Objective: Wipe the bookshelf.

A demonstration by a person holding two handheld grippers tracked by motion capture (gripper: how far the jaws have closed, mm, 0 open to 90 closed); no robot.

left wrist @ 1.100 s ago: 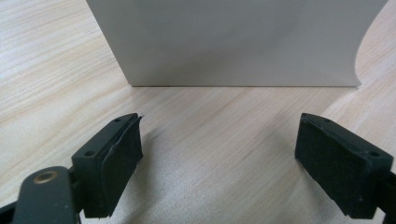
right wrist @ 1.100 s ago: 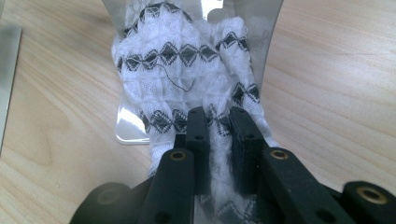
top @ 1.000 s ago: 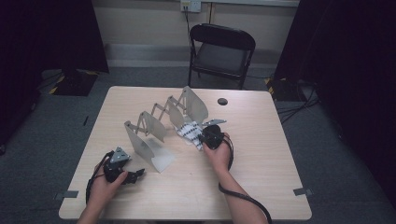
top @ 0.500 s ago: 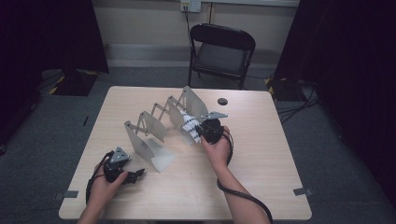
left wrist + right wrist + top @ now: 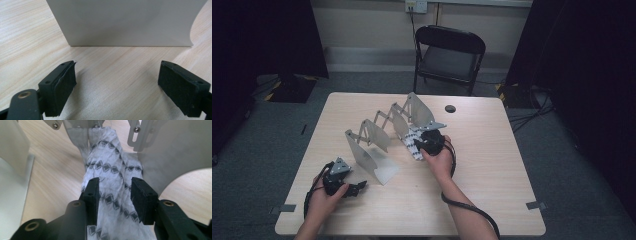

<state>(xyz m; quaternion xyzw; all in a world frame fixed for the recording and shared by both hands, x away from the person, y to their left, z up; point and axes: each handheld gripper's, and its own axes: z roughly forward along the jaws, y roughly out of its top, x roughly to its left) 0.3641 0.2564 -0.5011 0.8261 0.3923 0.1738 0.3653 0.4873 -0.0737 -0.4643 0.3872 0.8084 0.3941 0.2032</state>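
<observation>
Plenty of bare bench (image 5: 492, 165) on the 3 o'clock side and along the near edge, so there's room to move there. The tight spot is the middle: the folding metal rack (image 5: 382, 135) runs diagonally from about 7 o'clock up to 1 o'clock, its upright plates close together. A small dark disc (image 5: 450, 108) sits alone past it near the far edge.

The rolled cloth (image 5: 110, 170) is white with rows of black diamonds, kinda fuzzy at the edges, and it's lying in a slot between two plates at the rack's far end, near bench center.

The right tool (image 5: 113, 195) has just been opening up; jaws partly apart, straddling the cloth, pads not visibly squeezing it. The left tool (image 5: 117, 85) sits low at 7 o'clock, jaws wide apart with nothing between them, facing the rack's nearest plate.
</observation>
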